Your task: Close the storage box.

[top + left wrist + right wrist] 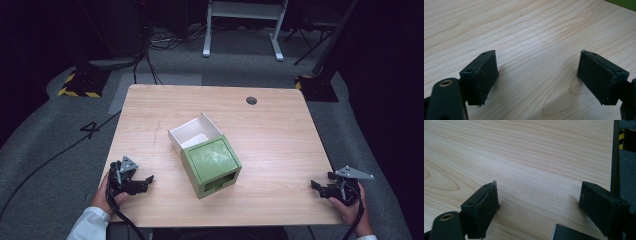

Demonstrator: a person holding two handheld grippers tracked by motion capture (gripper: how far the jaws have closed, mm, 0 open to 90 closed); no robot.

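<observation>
Left gripper [145, 181] open, green box [211, 166] lying diagonally, white drawer [194, 134] pointing far-left

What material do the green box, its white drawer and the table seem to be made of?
Green box: probably plastic or painted wood; its top is smooth and reflects light. White drawer: thin flat matte walls, perhaps plastic or coated board; I cannot tell which. Table: pale wood or wood-look laminate, with grain lines visible and a soft sheen.

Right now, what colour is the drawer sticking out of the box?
White; the drawer slides out of a green box. Clearest in the high view.
</observation>
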